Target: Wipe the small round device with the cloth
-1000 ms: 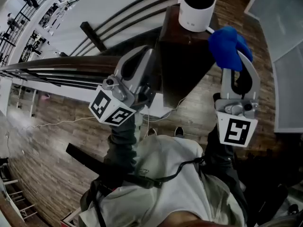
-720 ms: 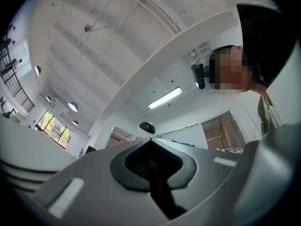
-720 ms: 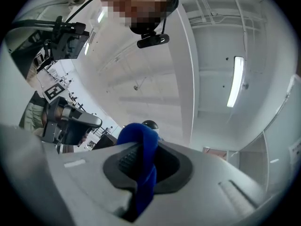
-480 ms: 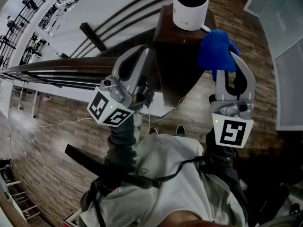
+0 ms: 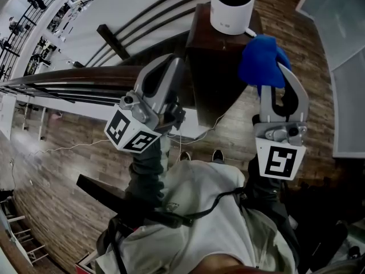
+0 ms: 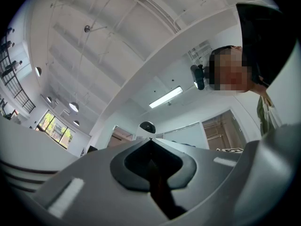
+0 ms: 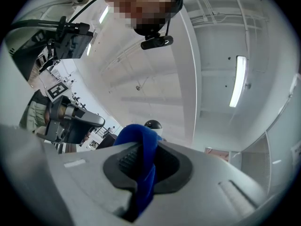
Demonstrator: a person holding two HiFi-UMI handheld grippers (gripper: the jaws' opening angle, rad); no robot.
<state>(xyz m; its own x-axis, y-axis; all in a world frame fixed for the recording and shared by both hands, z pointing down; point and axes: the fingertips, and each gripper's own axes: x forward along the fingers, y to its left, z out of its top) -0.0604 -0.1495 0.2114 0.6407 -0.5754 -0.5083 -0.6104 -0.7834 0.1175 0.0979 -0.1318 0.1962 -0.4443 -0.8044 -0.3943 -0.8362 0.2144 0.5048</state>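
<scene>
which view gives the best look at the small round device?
Head view: the small round device shows large, white body with black top, on the dark wooden post. Left gripper view shows the device tiny, far off. Right gripper view shows only its dark top behind the blue cloth.

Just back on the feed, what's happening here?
A person holds a claw in each hand. The right claw is shut on a blue cloth, held beside the white device on a dark post; contact is unclear. The left claw is shut and empty.
</scene>
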